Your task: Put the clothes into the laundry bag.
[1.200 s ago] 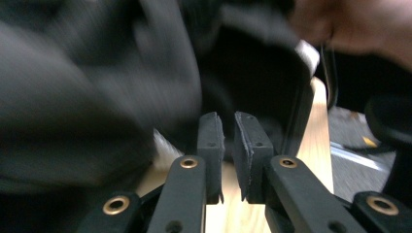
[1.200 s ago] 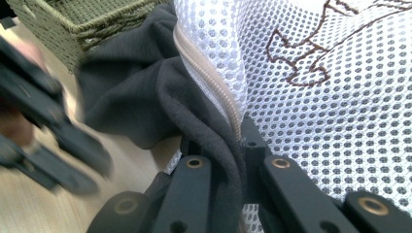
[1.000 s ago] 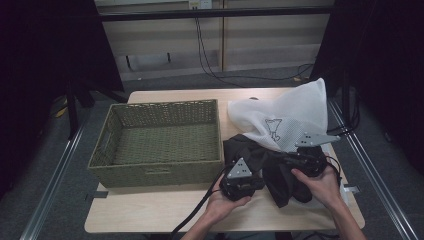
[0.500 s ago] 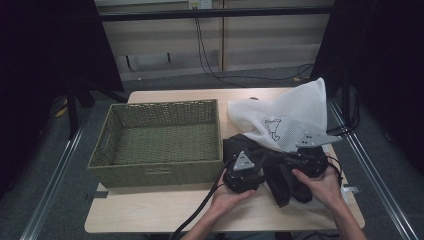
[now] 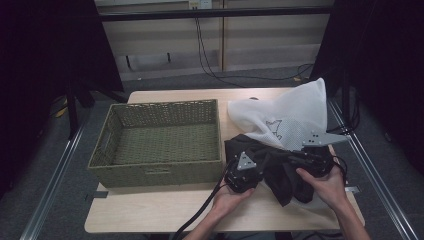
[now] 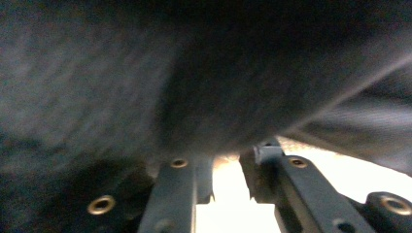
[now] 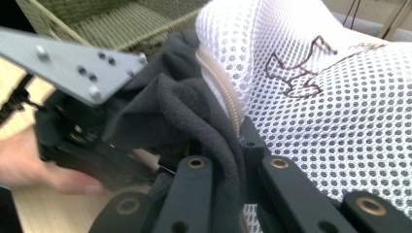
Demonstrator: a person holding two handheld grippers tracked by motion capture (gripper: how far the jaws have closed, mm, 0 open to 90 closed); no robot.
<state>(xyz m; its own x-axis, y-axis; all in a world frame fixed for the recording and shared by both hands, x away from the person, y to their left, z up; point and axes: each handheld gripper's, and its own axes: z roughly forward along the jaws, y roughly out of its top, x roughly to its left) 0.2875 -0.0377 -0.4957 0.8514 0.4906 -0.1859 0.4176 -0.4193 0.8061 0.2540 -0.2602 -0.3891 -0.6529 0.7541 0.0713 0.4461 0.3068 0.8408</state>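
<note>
Low and right of centre in the high view, a crumpled black cloth [image 5: 280, 167] lies on the wooden surface [image 5: 160, 215], just right of the woven basket [image 5: 160, 145] and touching the lower edge of the white mesh bag [image 5: 290, 120].

The left gripper [image 5: 250, 170] sits at the cloth's left edge, held by the left hand [image 5: 227, 200]. In the left gripper view its jaws rise from the bottom centre with only a narrow gap between them; they have just been closing. The dark cloth [image 6: 204, 82] hangs over their tips, but whether any fold is pinched I cannot tell.

The right gripper [image 5: 307, 162] lies at the cloth's right side under the right hand [image 5: 325, 182]. In the right gripper view its jaws are clenched on a fold of the black cloth [image 7: 194, 121], which runs down between them at bottom centre, with the mesh bag [image 7: 330, 97] filling the right side and its zip edge beside the cloth.
</note>
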